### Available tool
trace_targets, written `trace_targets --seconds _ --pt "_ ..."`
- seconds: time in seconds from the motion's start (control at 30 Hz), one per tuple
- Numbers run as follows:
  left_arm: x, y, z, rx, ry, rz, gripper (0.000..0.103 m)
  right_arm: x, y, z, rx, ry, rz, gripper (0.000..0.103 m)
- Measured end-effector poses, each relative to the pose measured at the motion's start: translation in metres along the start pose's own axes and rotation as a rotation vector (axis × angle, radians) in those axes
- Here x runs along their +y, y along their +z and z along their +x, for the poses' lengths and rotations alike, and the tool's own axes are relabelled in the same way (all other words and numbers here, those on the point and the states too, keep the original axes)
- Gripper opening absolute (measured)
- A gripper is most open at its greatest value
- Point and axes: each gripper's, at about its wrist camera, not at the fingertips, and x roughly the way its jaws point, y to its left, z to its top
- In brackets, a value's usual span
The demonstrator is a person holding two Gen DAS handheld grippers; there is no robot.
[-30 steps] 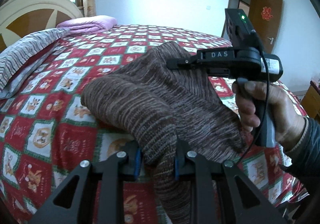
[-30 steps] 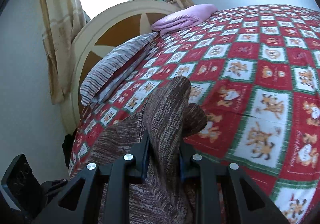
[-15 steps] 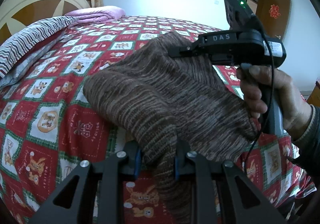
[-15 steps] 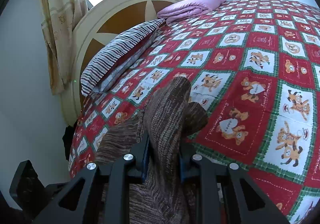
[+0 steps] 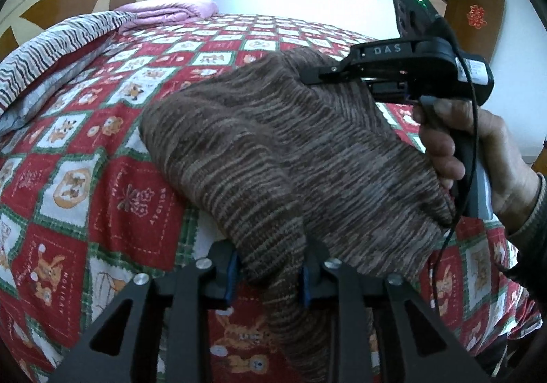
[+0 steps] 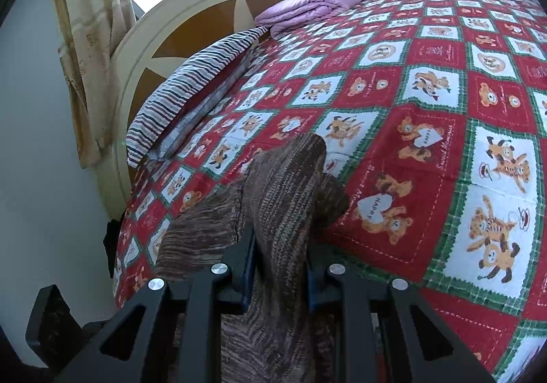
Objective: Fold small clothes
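Mid-fold above the quilt: brown knit garment pinched by right gripper, left gripper easing open around it; next, likely laying flat.

Sweater: coarse ribbed knit, brown marl, fuzzy and matt. Bedspread: printed woven cloth, red/white/green, matt, stitched seams visible. Pillow: striped cloth, matt. Folded blanket: smooth lilac cloth, slight sheen. Headboard: glossy painted wood, brown panels. Curtain: thin patterned cloth. Gripper fingers: matt black plastic, shiny metal screws, blue pads. Door: brown wood.
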Motion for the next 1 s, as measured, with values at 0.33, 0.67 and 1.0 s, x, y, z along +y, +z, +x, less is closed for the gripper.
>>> trace_targets --seconds 0.33,0.67,1.0 --pt "0.001 -0.004 0.005 0.001 0.011 -0.004 0.04 -0.013 -0.005 0.01 0.016 -0.028 0.033 0.024" --pt "0.009 -0.002 0.006 -0.008 0.051 -0.029 0.065 -0.023 -0.009 0.014 0.032 -0.045 0.049 0.026" --pt "0.023 0.028 -0.011 -0.156 0.171 -0.014 0.084 -0.008 -0.01 -0.004 0.015 -0.155 -0.026 0.029"
